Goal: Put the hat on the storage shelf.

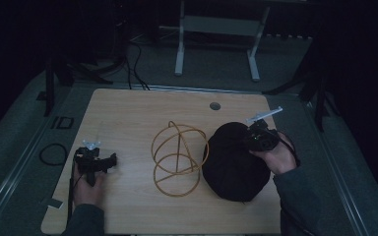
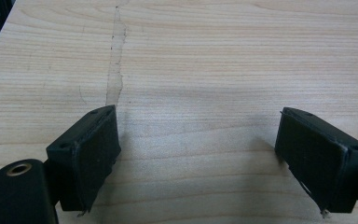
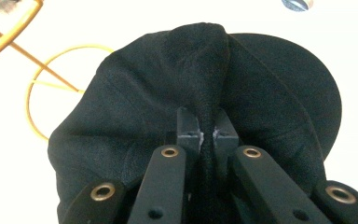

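So there's a light wooden table (image 1: pixel 128 113) taking up most of the middle of the high view, dark room all around it. Biggest thing on it is a black fabric hat (image 1: pixel 231 162), sitting right of centre in the frame. Just left of it, dead centre, is a yellow wire frame (image 1: pixel 178 160) made of a few hoops, looks like it's touching or nearly touching the hat's edge, can't quite tell.

The right gripper (image 1: pixel 257 135) is at the hat's upper right edge, and in the right gripper view its jaws are clamped tight on a pinched-up fold of the black fabric (image 3: pixel 205 93).

The left gripper (image 1: pixel 98 162) is over at lower left of the frame, well apart from the hoops, held low over bare wood, jaws spread wide with nothing between them.

Small round metal grommet (image 1: pixel 215 105) near the table's top edge.
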`<state>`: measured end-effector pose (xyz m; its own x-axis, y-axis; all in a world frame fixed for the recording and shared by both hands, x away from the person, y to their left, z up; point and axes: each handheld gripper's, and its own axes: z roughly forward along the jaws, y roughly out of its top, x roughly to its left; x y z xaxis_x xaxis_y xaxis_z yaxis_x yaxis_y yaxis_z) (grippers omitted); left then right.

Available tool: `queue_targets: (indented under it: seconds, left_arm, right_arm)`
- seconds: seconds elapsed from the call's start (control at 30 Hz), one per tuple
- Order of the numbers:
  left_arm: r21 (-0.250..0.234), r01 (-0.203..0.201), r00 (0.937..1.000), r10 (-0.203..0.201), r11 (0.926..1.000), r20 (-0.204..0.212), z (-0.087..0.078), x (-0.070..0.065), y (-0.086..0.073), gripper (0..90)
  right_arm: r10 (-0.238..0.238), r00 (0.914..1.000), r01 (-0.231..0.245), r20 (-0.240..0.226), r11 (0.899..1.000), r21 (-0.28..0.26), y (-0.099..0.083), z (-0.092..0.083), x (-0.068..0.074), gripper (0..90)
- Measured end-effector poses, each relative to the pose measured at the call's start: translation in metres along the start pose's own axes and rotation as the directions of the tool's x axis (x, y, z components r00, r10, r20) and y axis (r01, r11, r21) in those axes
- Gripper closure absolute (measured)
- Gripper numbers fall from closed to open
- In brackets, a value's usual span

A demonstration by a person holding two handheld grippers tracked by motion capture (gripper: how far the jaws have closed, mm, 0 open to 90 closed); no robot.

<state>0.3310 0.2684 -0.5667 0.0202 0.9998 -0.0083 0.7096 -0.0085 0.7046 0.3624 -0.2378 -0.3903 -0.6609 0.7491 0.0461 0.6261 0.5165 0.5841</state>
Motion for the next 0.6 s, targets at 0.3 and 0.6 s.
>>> queue_targets:
  seconds: [0.3,0.6]
  left_arm:
    - [0.001,-0.001,1.0,0.001,1.0,0.0,0.0,0.0,0.0,13.3]
    - [0.001,0.001,1.0,-0.001,1.0,0.001,0.0,0.0,0.0,13.3]
  right_arm:
    - [-0.025,0.9996,0.025,-0.012,1.0,0.003,0.003,-0.009,-0.001,86.2]
    - [-0.044,0.9969,0.043,-0.064,0.999,-0.016,0.004,-0.019,-0.003,86.2]
